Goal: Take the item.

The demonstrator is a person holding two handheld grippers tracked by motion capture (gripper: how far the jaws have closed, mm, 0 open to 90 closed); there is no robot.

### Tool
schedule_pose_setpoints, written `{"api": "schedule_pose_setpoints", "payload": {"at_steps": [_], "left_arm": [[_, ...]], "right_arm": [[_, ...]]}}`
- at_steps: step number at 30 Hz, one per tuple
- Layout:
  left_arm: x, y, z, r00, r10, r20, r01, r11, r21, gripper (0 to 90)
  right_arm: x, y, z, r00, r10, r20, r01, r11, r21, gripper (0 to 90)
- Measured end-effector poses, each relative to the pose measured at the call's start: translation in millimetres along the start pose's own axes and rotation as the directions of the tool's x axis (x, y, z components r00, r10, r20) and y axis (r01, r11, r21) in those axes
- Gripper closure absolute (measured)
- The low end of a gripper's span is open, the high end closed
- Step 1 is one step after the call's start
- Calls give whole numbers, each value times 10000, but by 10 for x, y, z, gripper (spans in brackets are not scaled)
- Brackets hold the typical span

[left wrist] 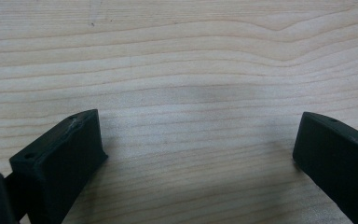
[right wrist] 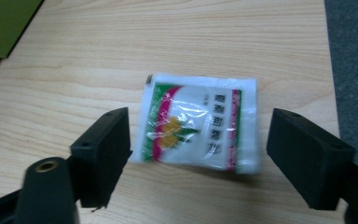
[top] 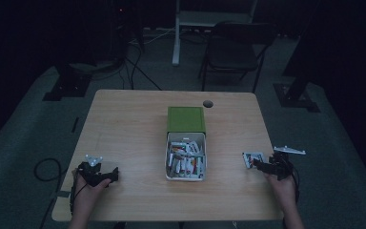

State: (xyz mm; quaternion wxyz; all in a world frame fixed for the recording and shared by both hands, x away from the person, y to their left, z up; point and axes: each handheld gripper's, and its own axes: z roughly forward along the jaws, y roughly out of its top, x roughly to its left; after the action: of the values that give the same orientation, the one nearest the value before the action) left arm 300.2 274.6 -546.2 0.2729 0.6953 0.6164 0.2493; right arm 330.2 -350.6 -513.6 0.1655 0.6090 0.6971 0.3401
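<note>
High view first: I have the right gripper [top: 268,165] near the right edge of the tabletop [top: 128,124], with a small sachet [top: 253,159] lying flat just ahead of it. The white box [top: 186,162] full of similar sachets sits at the middle, its green lid [top: 186,119] just behind it, touching or nearly so. My left gripper [top: 100,174] rests well apart from all this at the near left.

From the right gripper view, the sachet [right wrist: 200,123] lies on the wood between my jaws, which stand wide apart; the left jaw looks close to the sachet's edge, the right one clear of it, and nothing is clamped. I read this as a sachet set down outside the box and released.

From the left gripper view, those jaws are also wide apart over bare wood, holding nothing.

What worries me from here:
- The sachet is thin, glossy and light. If I draw the right gripper back carelessly, the left jaw could catch its edge and drag it.
- It lies close to the tabletop's right edge, where grey floor [right wrist: 352,56] shows beyond; a nudge that way could send it off.
- If I need to pick it up again, a flat film packet gives the jaws little to bite on; they may slide over it or only crumple a corner.
- Reaching into the box next, the loose packets overlap, so I could lift two at once.
</note>
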Motion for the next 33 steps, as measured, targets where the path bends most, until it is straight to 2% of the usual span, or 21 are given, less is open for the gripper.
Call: {"api": "schedule_pose_setpoints", "payload": {"at_steps": [2, 4, 6, 9, 11, 13, 14, 15, 16, 17, 20, 21, 22, 23, 25, 27, 29, 32, 33], "left_arm": [[0, 0, 0, 10000, 2, 1, -2, 10000, 2, 19], [0, 0, 0, 10000, 3, 0, -3, 10000, 3, 19], [0, 0, 0, 10000, 0, 1, 0, 10000, 1, 19], [0, 0, 0, 10000, 3, 1, -3, 10000, 3, 19], [0, 0, 0, 10000, 1, 1, -1, 10000, 2, 19], [0, 0, 0, 10000, 0, 1, 0, 10000, 0, 19], [0, 0, 0, 10000, -3, -1, 3, 10000, -2, 19], [0, 0, 0, 10000, -3, -1, 3, 10000, -2, 19], [0, 0, 0, 10000, 4, 0, -4, 10000, 4, 19], [0, 0, 0, 10000, 1, 1, -1, 10000, 2, 19], [0, 0, 0, 10000, 0, 1, 0, 10000, 2, 19], [0, 0, 0, 10000, 0, 1, 0, 10000, 2, 19], [0, 0, 0, 10000, 0, -2, 0, 10000, 1, 19], [0, 0, 0, 10000, 1, 1, -1, 10000, 2, 19], [0, 0, 0, 10000, 1, 1, -1, 10000, 1, 19], [0, 0, 0, 10000, 3, 2, -3, 10000, 3, 19], [1, 0, 0, 10000, 4, 0, -4, 10000, 4, 19], [0, 0, 0, 10000, -2, 2, 2, 10000, 0, 19], [0, 0, 0, 10000, -1, 1, 1, 10000, -1, 19]], "right_arm": [[49, 11, -1, 9996, -273, 70, 273, 9996, -38, 173], [84, 15, -13, 9989, -383, -282, 380, 9992, -120, 115], [126, 20, -16, 9967, -690, -417, 681, 9974, -222, 135], [200, 14, -8, 9863, -1442, -800, 1403, 9887, -527, 139], [232, 11, 4, 9727, -1803, -1462, 1714, 9826, -711, 150], [264, 9, 24, 9500, -2179, -2238, 2043, 9754, -825, 149], [284, 6, 35, 9405, -2342, -2463, 2189, 9717, -882, 149], [284, 6, 35, 9405, -2342, -2463, 2189, 9717, -882, 149], [299, -2, 49, 9253, -2616, -2747, 2403, 9645, -1091, 149], [333, -8, 71, 8970, -2849, -3381, 2624, 9585, -1114, 149], [389, -30, 113, 8603, -3113, -4038, 2918, 9500, -1109, 138], [389, -30, 113, 8603, -3113, -4038, 2918, 9500, -1109, 138], [403, -36, 123, 8524, -3161, -4164, 2986, 9482, -1085, 134], [440, -49, 154, 8339, -3262, -4452, 3205, 9429, -904, 135], [477, -65, 170, 8219, -3531, -4469, 3494, 9323, -939, 135], [517, -81, 171, 8041, -3736, -4624, 3683, 9237, -1058, 136], [560, -94, 172, 7806, -3925, -4864, 3870, 9146, -1171, 137], [634, -120, 173, 7501, -4164, -5137, 4084, 9027, -1355, 138], [661, -130, 172, 7356, -4245, -5280, 4111, 8992, -1502, 138]]}}
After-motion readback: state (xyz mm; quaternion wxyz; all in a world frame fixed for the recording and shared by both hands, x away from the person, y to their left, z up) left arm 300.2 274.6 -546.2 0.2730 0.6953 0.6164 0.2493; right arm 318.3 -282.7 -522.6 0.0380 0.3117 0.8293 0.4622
